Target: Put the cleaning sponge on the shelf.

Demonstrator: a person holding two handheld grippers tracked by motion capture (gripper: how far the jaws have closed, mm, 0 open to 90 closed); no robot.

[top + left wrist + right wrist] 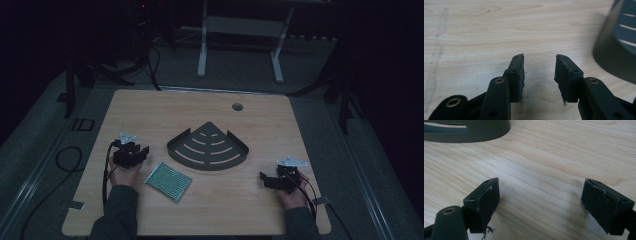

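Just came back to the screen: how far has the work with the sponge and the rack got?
Nothing looks done yet. The green sponge lies flat on the table, beside the dark corner rack, which holds nothing. In hand: nothing; the left claw and right claw are open over bare wood. The grasp and whatever follows are left.

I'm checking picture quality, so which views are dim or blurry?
High view: dim overall, the background nearly black, the wooden table still readable. Left gripper view: bright, but the dark corner shelf is blurred. Right gripper view: bright, with sharp wood grain.
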